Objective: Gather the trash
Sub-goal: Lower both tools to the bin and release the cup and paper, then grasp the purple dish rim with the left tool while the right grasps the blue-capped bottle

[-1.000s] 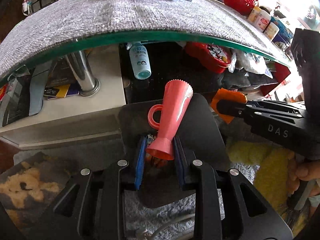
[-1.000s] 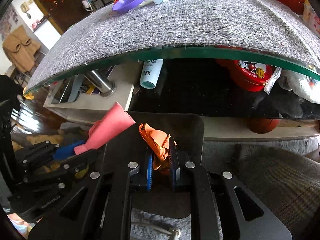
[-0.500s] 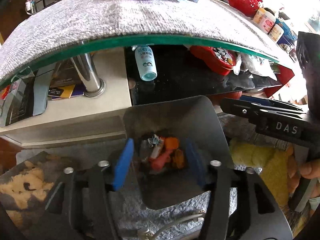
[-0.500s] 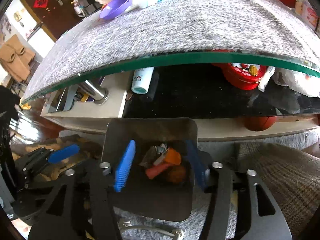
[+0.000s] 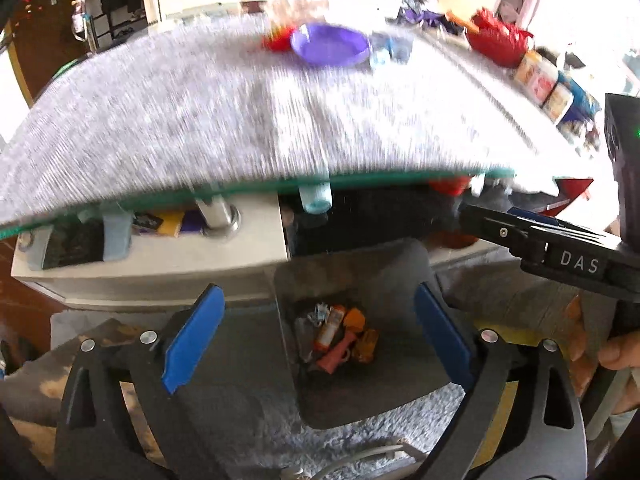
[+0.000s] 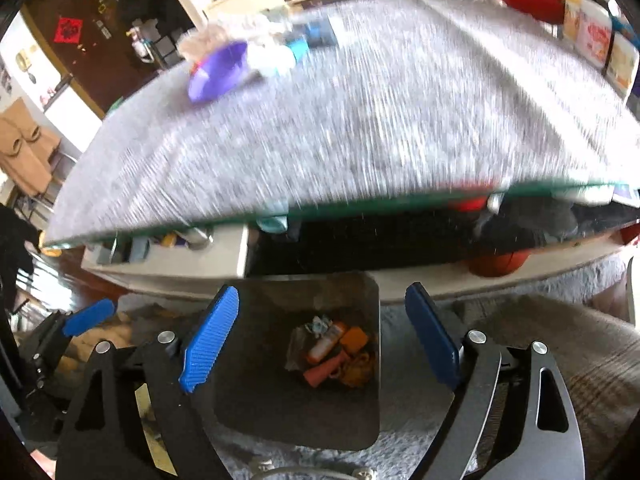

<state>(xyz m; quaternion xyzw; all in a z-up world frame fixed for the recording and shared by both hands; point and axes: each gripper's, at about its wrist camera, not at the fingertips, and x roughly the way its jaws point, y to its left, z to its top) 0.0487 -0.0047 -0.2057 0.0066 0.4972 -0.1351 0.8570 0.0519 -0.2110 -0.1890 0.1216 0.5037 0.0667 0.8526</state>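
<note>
Jaws of both grippers spread wide, nothing between the blue pads. Left gripper (image 5: pixel 316 344) and right gripper (image 6: pixel 320 338) each hang above the dark bin (image 6: pixel 364 420), tilted down toward its open mouth. Right gripper (image 5: pixel 560 256) shows at the right of the left view, side on, a hand (image 5: pixel 616 360) on its grip; left gripper (image 6: pixel 72 332) shows low left in the right view, well apart.

Trash (image 6: pixel 336 354) lies at the bottom of the bin: pink piece (image 5: pixel 336 356), orange scraps, small tube, crumpled wrapper. Bin stands on grey carpet (image 5: pixel 360 436), just beside the low shelf.

Beyond the bin mouth, the green glass edge (image 6: pixel 360 200) of the counter (image 5: pixel 240 120) overhangs the shelf. Counter cloth mostly bare; purple bowl (image 5: pixel 330 45) and clutter at the far edge, blurred.
</note>
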